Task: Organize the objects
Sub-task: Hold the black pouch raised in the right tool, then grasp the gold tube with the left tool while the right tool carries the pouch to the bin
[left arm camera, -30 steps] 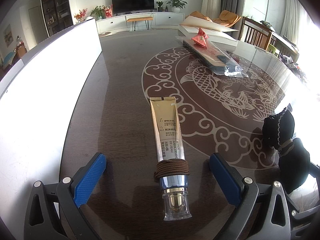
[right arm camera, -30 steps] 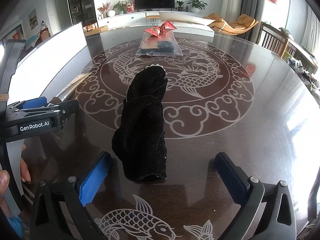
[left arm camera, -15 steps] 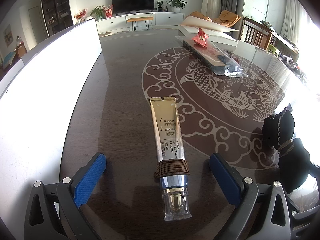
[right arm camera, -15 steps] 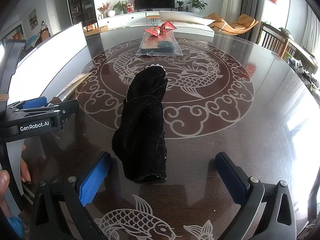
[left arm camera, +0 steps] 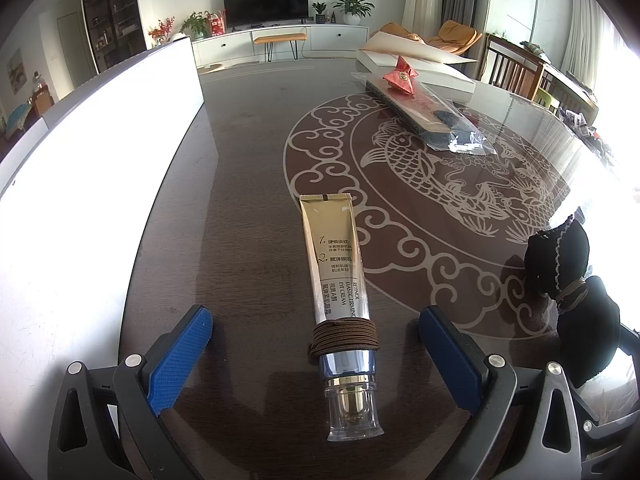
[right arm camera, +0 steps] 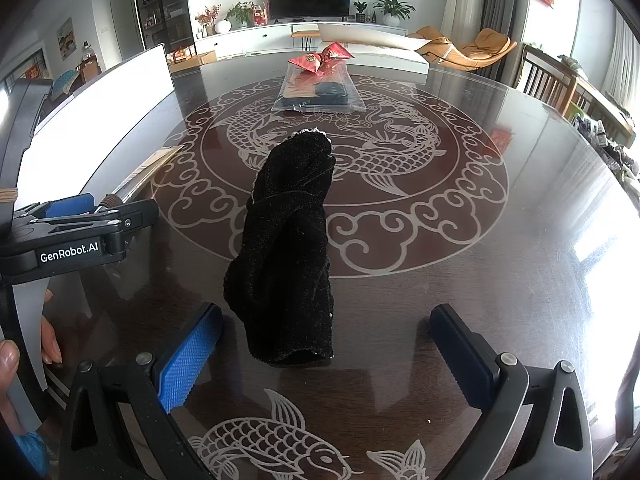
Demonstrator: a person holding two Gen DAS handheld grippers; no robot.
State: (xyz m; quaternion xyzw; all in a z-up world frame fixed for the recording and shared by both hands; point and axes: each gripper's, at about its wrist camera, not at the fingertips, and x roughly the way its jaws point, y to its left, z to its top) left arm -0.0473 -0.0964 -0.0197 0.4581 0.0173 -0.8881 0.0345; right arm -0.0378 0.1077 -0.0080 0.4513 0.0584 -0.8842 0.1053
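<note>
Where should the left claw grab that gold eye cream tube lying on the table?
Probably across the silver collar of the eye cream tube, just below the brown cord, coming straight down. The tube lies flat, cap toward the open left claw, already centred between its fingers; that section looks rigid.

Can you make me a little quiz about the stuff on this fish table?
1. True or false: the left gripper is squeezing the gold cream tube.
2. What is wound around the tube near its cap? A) brown cord B) red ribbon C) tape
3. What lies between the right gripper's open fingers?

Key
1. False. Both fingers stand apart from the tube.
2. A, the brown cord.
3. The black velvet pouch, lying on the table, untouched.
</note>
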